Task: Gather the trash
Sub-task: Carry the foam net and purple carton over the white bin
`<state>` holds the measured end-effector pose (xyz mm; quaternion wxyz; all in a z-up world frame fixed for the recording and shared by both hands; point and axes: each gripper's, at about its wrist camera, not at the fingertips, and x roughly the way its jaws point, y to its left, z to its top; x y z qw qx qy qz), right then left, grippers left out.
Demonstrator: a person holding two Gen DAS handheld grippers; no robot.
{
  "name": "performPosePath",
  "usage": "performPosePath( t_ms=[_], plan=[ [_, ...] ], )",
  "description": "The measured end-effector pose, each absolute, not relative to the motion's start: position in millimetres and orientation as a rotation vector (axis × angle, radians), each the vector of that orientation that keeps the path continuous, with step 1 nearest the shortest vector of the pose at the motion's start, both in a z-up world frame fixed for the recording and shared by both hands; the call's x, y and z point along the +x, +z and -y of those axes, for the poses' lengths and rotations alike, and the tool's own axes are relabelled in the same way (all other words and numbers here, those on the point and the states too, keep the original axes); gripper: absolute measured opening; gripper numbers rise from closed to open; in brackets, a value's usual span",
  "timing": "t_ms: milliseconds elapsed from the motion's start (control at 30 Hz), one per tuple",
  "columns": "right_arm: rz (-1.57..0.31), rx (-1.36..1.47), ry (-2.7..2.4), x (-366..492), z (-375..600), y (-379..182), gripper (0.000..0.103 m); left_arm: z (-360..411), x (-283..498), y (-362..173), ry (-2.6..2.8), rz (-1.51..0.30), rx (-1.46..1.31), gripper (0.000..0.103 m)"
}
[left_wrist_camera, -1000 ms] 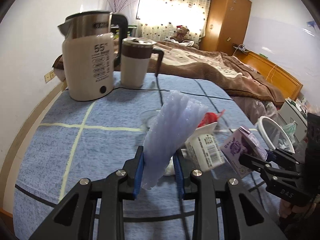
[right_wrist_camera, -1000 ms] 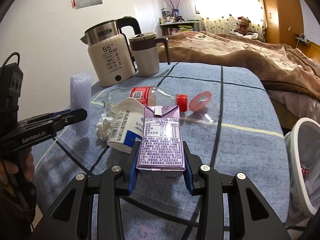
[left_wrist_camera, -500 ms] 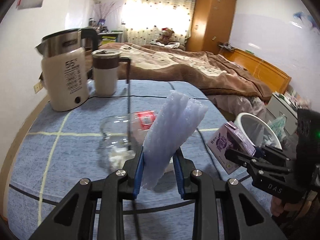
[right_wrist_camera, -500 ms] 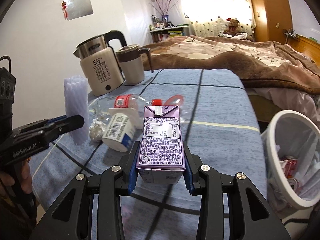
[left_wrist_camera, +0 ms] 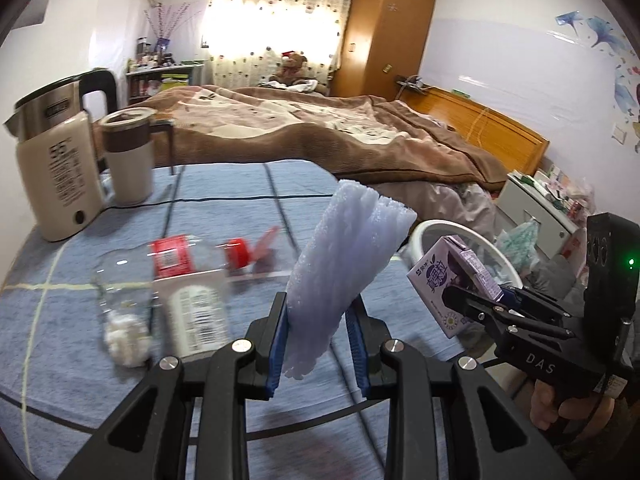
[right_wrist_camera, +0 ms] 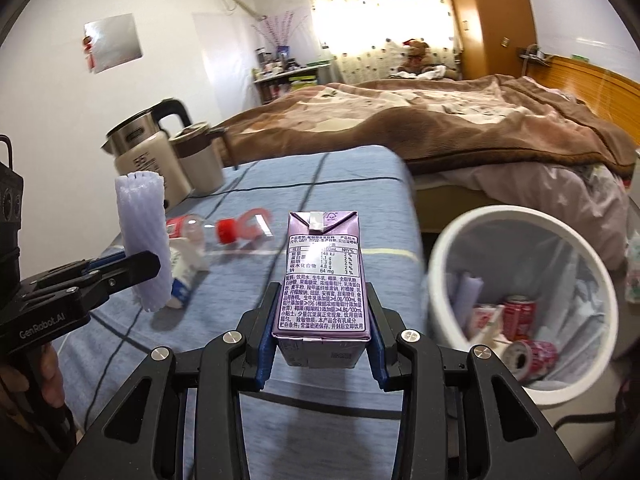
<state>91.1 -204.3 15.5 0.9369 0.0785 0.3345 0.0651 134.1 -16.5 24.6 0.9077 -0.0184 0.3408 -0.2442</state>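
My left gripper (left_wrist_camera: 318, 340) is shut on a pale lilac foam net sleeve (left_wrist_camera: 344, 264), held above the blue table; it also shows in the right wrist view (right_wrist_camera: 142, 240). My right gripper (right_wrist_camera: 320, 340) is shut on a purple milk carton (right_wrist_camera: 322, 276), seen too in the left wrist view (left_wrist_camera: 452, 280), near the table's right edge. A white trash bin (right_wrist_camera: 452, 264) with cans inside stands on the floor to the right of the table. A clear bottle with red cap (left_wrist_camera: 176, 264), a white cup (left_wrist_camera: 196, 312), a tissue wad (left_wrist_camera: 126, 338) and a red lid (right_wrist_camera: 250, 224) lie on the table.
An electric kettle (left_wrist_camera: 52, 176) and a lidded mug (left_wrist_camera: 130, 160) stand at the table's far left, with a black cord (left_wrist_camera: 224, 200) across the cloth. A bed with a brown blanket (left_wrist_camera: 320, 136) lies beyond. A nightstand (left_wrist_camera: 532, 208) is at the right.
Both grippers have swung to the right with their loads. The bin has come closer and larger in the right wrist view; kettle and mug have slid left.
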Motion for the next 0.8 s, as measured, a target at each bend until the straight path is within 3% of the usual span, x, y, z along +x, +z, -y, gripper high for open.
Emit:
performPosePath(
  t_ms=[800],
  plan=[
    [-0.671,0.223,-0.104,59.4,336.2,18.9,0.039,155.9,131.6,29.9,-0.692,-0.707,0.043,0.030]
  ],
)
